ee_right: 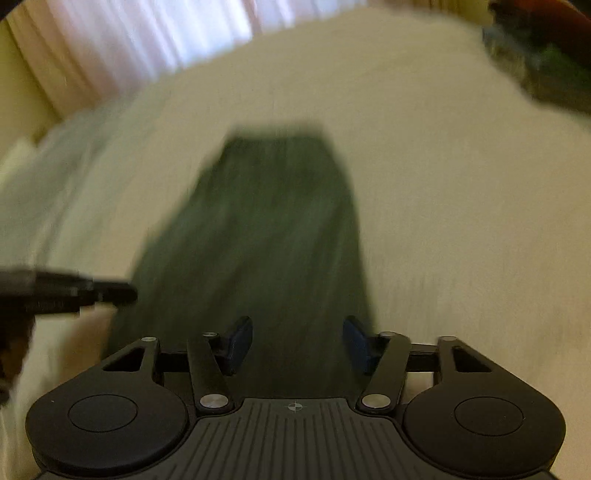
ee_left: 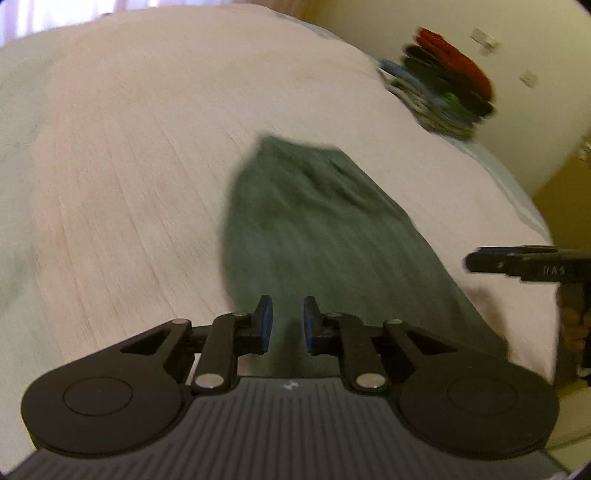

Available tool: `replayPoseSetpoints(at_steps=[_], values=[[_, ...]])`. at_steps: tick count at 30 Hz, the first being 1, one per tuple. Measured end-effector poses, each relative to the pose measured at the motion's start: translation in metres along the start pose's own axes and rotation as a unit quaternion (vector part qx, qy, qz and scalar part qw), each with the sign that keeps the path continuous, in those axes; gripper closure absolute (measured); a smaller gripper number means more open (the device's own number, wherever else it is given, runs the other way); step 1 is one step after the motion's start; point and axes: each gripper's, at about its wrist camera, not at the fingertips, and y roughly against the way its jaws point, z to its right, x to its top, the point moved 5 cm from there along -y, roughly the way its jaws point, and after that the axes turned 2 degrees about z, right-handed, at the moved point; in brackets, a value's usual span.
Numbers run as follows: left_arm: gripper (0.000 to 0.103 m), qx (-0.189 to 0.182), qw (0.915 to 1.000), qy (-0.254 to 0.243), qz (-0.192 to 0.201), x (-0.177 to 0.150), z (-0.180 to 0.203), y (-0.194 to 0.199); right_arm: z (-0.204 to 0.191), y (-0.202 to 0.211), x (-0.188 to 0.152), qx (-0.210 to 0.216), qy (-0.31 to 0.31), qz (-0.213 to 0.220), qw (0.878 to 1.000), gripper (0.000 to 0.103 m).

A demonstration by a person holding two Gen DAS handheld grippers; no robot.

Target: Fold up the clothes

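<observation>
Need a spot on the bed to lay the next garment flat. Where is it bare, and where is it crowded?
Bare sheet spreads left of the green garment, up toward the curtain. A narrower bare strip runs on its right, between it and the bed edge. The far right corner is crowded by the stack of folded clothes. Both grippers, left gripper and right gripper, hover over the garment's near end.

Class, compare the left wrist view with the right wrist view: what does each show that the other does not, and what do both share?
Only the left wrist view: the left claw, its pads slightly apart with nothing between them, and wall fittings.
Only the right wrist view: the right claw, standing wider and empty, and a pale curtain.
Both: the dark green garment lying on the pale bed cover, and a stack of folded clothes at the far right.
</observation>
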Motion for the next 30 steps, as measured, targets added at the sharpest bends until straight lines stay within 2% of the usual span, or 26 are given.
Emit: replayPoseSetpoints(at_steps=[2, 4, 7, 9, 10, 13, 16, 21, 22, 23, 24, 26, 27, 30], values=[[0.091, 0.003, 0.9995, 0.013, -0.029, -0.033, 0.007, 0.002, -0.006, 0.002, -0.034, -0.01, 0.0, -0.043, 0.999, 0.058], [0.091, 0.013, 0.9978, 0.03, -0.058, -0.062, 0.008, 0.006, 0.002, 0.017, -0.057, -0.009, -0.029, -0.059, 0.998, 0.058], [0.091, 0.011, 0.9955, 0.053, -0.077, -0.088, 0.007, 0.028, 0.02, 0.044, -0.069, 0.008, -0.102, -0.037, 0.994, 0.058], [0.089, 0.002, 0.9937, 0.077, -0.081, -0.094, 0.003, 0.043, 0.035, 0.051, -0.068, 0.024, -0.162, -0.018, 0.986, 0.058], [0.082, -0.004, 0.9924, 0.094, -0.08, -0.095, -0.001, 0.05, 0.045, 0.052, -0.067, 0.033, -0.196, -0.011, 0.98, 0.057], [0.066, -0.026, 0.9834, 0.168, -0.064, -0.09, -0.022, 0.049, 0.068, 0.043, -0.068, 0.062, -0.276, 0.0, 0.959, 0.042], [0.06, -0.066, 0.9689, 0.232, -0.054, -0.083, -0.037, 0.032, 0.078, 0.03, -0.065, 0.085, -0.282, -0.004, 0.956, 0.042], [0.061, -0.101, 0.9587, 0.259, -0.061, -0.089, -0.044, -0.002, 0.077, -0.001, -0.064, 0.135, -0.27, -0.021, 0.953, 0.043], [0.062, -0.105, 0.9568, 0.265, -0.058, -0.091, -0.046, -0.005, 0.078, -0.004, -0.062, 0.146, -0.272, -0.021, 0.951, 0.047], [0.065, -0.11, 0.9548, 0.271, -0.056, -0.093, -0.048, -0.008, 0.079, -0.007, -0.061, 0.156, -0.275, -0.021, 0.948, 0.069], [0.072, -0.112, 0.9531, 0.276, -0.054, -0.095, -0.05, -0.012, 0.08, -0.01, -0.059, 0.167, -0.279, -0.023, 0.945, 0.083], [0.082, -0.115, 0.9509, 0.282, -0.053, -0.097, -0.052, -0.015, 0.081, -0.012, -0.059, 0.188, -0.304, -0.034, 0.934, 0.098], [0.099, -0.118, 0.9504, 0.282, -0.057, -0.099, -0.052, -0.016, 0.081, -0.009, -0.056, 0.184, -0.302, -0.036, 0.935, 0.098], [0.102, -0.119, 0.9482, 0.29, -0.054, -0.099, -0.048, -0.012, 0.085, 0.014, -0.04, 0.182, -0.287, -0.03, 0.94, 0.1]])
